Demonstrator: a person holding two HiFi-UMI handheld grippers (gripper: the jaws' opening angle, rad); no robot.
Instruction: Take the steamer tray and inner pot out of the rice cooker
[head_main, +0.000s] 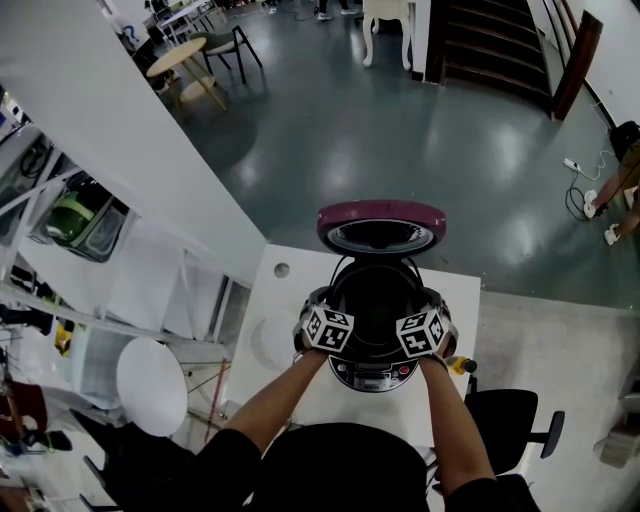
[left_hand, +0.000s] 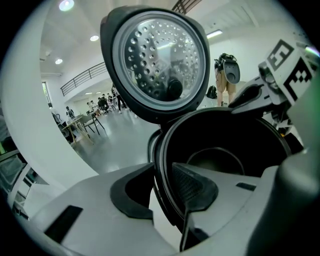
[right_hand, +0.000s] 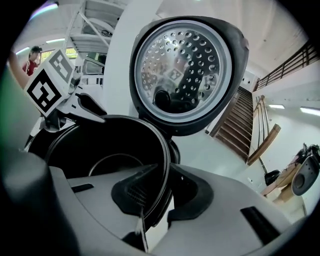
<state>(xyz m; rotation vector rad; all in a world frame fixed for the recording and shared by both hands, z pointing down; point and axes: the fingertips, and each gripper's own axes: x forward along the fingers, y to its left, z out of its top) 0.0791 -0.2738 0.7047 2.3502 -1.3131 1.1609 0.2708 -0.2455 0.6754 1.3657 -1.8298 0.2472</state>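
The black, round metal inner pot (head_main: 378, 296) is seated in the open rice cooker (head_main: 372, 376), a rounded appliance with a silver control front, which stands on the white tabletop (head_main: 300, 290). The pot's inside is seen dark and bare down to a circular floor. No steamer tray is seen over it, so that part of the task is judged done, though where the tray now lies cannot be told.

The step in hand is judged to be the grasp on the inner pot ahead of lifting. The thin rim is taken on its left side by the left gripper (left_hand: 165, 186) and on its right side by the right gripper (right_hand: 156, 192). In each, the jaws are drawn narrow, with one pad inside the wall and one outside, pressed on the rim.

A straight, level lift by both grippers together is called for next. It must be high enough for the pot's base to clear the cooker's mouth, and kept clear of the raised lid (right_hand: 185, 70), maroon on top, whose perforated silver inner plate faces the person.
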